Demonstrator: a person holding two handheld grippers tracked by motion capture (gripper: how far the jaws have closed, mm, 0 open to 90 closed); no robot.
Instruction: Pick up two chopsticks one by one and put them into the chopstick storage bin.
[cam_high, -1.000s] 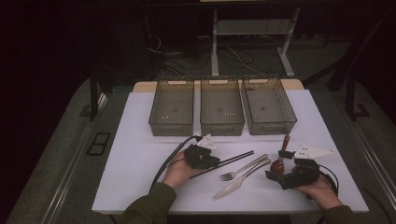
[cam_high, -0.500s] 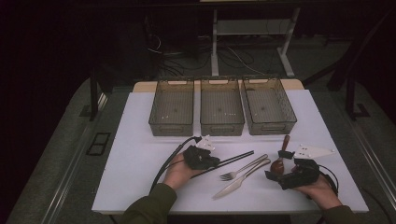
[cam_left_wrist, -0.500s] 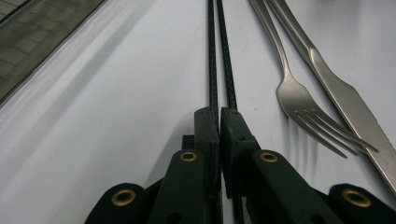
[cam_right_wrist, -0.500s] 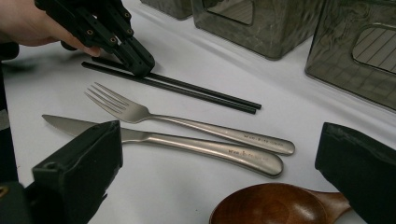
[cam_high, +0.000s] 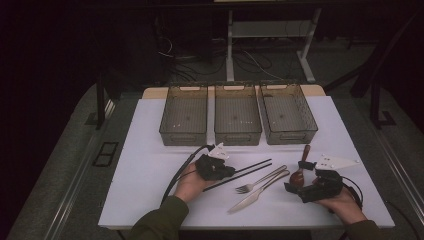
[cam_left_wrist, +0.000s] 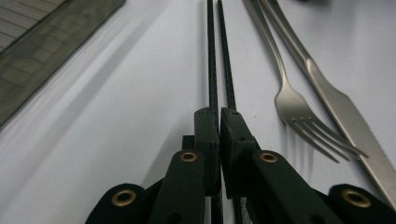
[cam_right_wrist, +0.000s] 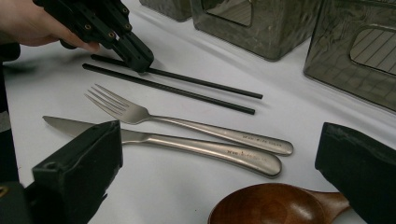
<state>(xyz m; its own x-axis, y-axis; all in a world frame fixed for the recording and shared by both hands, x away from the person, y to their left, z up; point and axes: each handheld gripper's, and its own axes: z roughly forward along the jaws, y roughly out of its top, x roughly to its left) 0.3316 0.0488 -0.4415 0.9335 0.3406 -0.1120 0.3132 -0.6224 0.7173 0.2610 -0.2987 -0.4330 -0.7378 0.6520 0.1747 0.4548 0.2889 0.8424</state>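
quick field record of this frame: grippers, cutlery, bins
left gripper: jaws nearly shut around one of the black chopsticks, at their near end on the table
right gripper: open, jaws either side of the wooden spoon, not closed on it
fork: flat on the white table, beside the knife
bins: three clear ones in a row at the far side, contents unclear

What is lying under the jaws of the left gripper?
The two black chopsticks lie side by side on the white table, and the left gripper sits over their near ends. The jaws cover those ends, so the grip itself is not visible.
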